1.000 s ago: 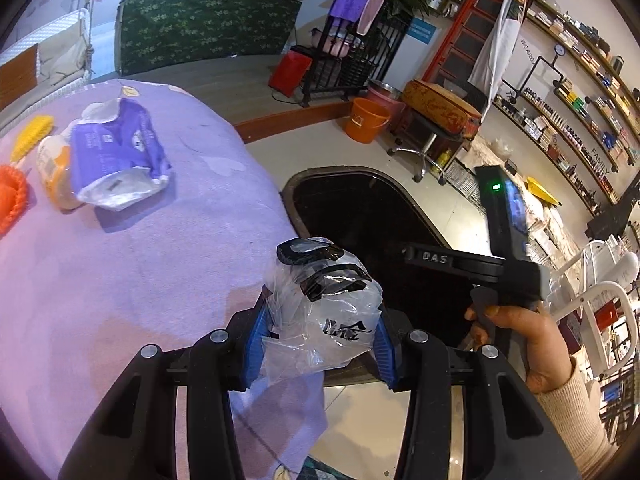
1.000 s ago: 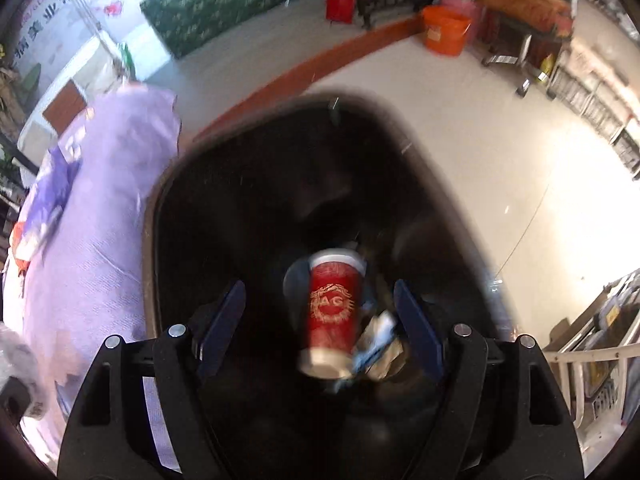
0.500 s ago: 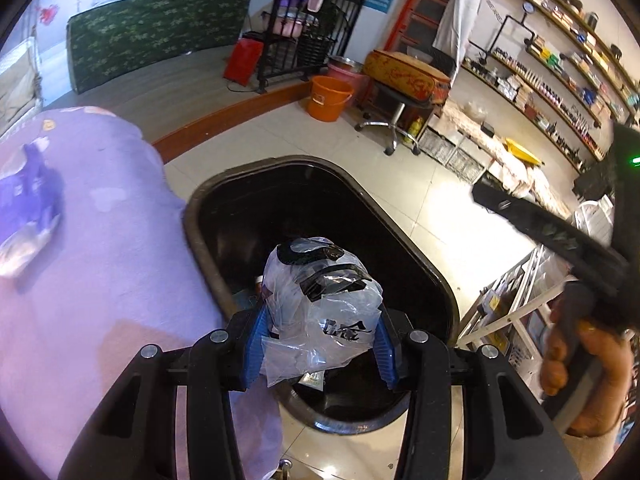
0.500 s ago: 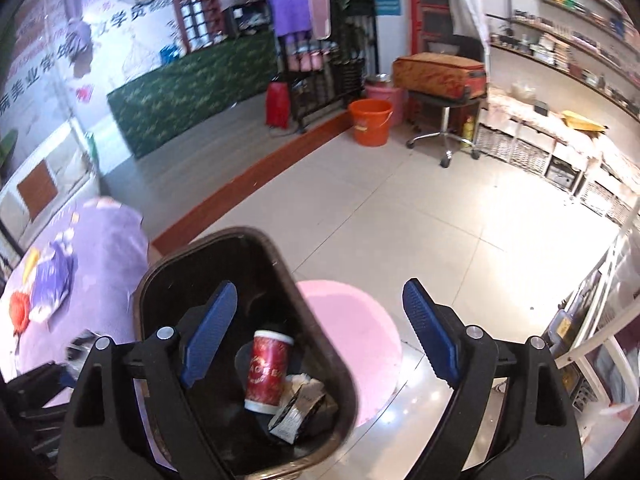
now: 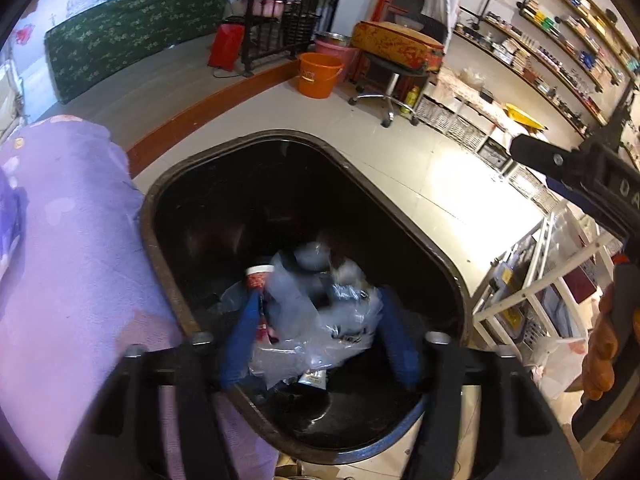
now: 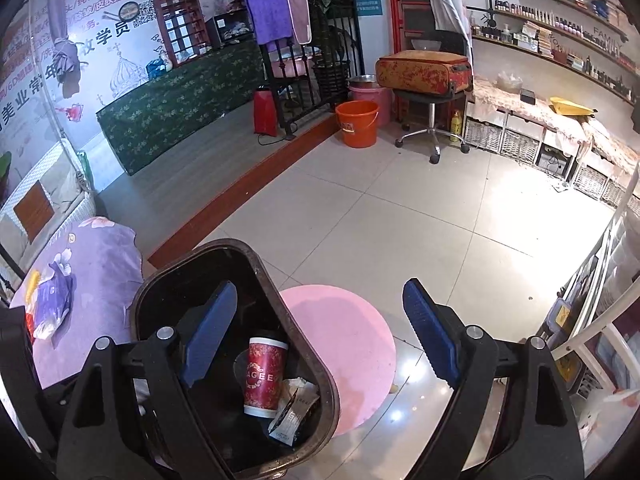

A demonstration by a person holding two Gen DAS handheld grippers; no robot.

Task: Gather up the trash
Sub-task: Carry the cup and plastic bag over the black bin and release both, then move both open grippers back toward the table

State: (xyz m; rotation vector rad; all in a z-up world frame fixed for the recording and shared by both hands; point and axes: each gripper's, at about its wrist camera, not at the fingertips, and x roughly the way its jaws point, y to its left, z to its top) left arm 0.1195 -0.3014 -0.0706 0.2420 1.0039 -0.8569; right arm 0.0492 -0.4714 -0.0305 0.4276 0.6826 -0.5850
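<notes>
My left gripper hangs over the black trash bin, open, with its blue pads spread. A crumpled clear plastic bag lies blurred between and below the pads, inside the bin, clear of both pads. A red paper cup lies under it. My right gripper is open and empty, raised to the right of the bin. In the right wrist view the red cup and a wrapper lie in the bin.
The purple-covered table borders the bin on the left; a purple tissue pack lies on it. A pink round mat lies beside the bin. An orange bucket, a stool and white shelving stand around.
My left gripper opened and the plastic bag dropped from between its pads into the bin. My right gripper rose and pulled back from the bin.
</notes>
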